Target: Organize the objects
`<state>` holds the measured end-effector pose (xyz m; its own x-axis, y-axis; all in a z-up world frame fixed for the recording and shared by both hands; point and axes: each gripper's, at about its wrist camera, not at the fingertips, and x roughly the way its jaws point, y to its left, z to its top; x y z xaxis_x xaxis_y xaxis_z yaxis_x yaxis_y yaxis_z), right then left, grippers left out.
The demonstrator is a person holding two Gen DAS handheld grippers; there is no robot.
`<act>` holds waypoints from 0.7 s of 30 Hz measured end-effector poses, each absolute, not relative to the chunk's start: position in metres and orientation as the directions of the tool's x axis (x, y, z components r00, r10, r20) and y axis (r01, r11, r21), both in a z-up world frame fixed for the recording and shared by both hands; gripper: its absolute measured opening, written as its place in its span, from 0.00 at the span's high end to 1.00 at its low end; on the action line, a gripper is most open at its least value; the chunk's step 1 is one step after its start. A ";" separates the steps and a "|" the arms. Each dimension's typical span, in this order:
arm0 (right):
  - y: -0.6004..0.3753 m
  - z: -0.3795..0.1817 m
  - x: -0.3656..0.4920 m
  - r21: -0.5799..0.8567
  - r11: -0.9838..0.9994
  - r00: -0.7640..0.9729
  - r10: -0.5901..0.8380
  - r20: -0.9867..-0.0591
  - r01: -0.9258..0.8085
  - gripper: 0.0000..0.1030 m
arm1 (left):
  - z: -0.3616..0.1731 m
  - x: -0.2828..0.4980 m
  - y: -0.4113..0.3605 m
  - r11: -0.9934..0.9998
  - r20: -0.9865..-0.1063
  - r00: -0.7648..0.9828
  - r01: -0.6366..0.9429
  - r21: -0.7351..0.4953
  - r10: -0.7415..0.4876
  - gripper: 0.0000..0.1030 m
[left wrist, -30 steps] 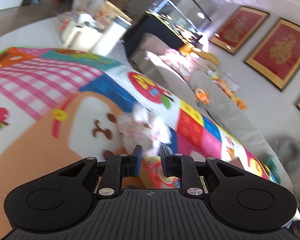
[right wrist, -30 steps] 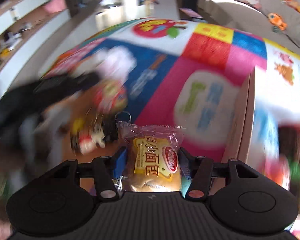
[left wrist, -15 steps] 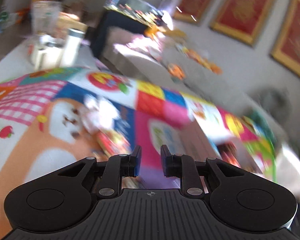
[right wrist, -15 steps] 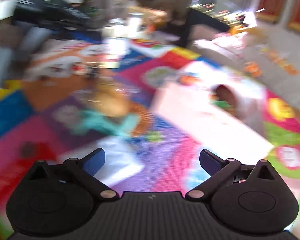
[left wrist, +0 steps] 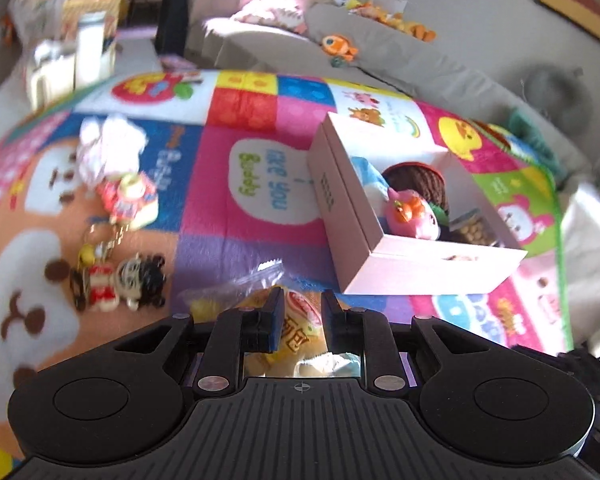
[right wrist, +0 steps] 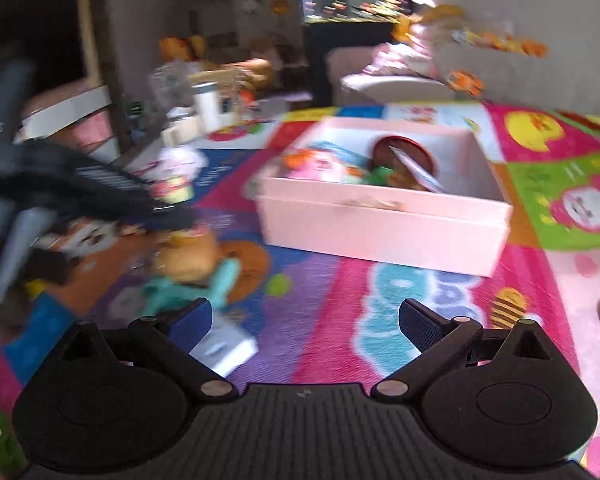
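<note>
Here, white box (left wrist: 364,236) holding pink toy (left wrist: 410,214), left tongs (left wrist: 299,316) nearly closed, empty, right tongs (right wrist: 305,320) wide, empty

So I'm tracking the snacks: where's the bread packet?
In the left wrist view, the bread packet lies on the mat just before the left tongs, left of the pink box.

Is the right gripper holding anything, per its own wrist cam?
No. The right gripper stands wide open with only the play mat showing between its fingers; the bread packet lies apart on the mat.
</note>
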<state>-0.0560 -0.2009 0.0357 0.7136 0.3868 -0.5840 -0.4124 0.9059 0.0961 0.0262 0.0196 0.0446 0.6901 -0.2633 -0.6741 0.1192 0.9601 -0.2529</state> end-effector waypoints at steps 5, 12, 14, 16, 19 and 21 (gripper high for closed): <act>-0.163 0.023 -0.077 0.048 0.852 0.653 0.435 -0.619 -0.522 0.02 | 0.047 0.019 0.018 0.965 -0.682 0.683 0.150 -0.217 -0.260 0.78; -0.152 0.017 -0.084 -0.207 0.871 0.788 0.270 -0.553 -0.445 0.01 | 0.047 0.001 0.039 0.987 -0.694 0.705 0.150 -0.055 -0.145 0.75; -0.164 0.017 -0.080 -0.237 0.891 0.818 0.212 -0.536 -0.386 0.00 | 0.043 0.000 0.056 0.993 -0.698 0.707 0.107 -0.049 -0.110 0.75; -0.180 0.018 -0.070 -0.170 0.920 0.798 0.202 -0.567 -0.353 0.00 | 0.039 0.001 0.077 0.992 -0.715 0.690 0.049 -0.115 -0.117 0.77; -0.200 0.015 -0.058 -0.030 0.947 0.756 0.237 -0.610 -0.321 0.00 | 0.035 -0.002 0.105 0.946 -0.706 0.660 0.021 -0.324 -0.257 0.77; -0.205 0.012 -0.058 0.030 0.947 0.743 0.271 -0.612 -0.321 0.00 | 0.037 -0.004 0.113 0.888 -0.672 0.644 0.025 -0.459 -0.366 0.77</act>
<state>-0.0583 -0.2052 0.0124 0.7427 0.2708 -0.6125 -0.3205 0.9468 0.0299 -0.0036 0.1127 0.0375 0.6437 -0.3657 -0.6722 0.0249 0.8880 -0.4592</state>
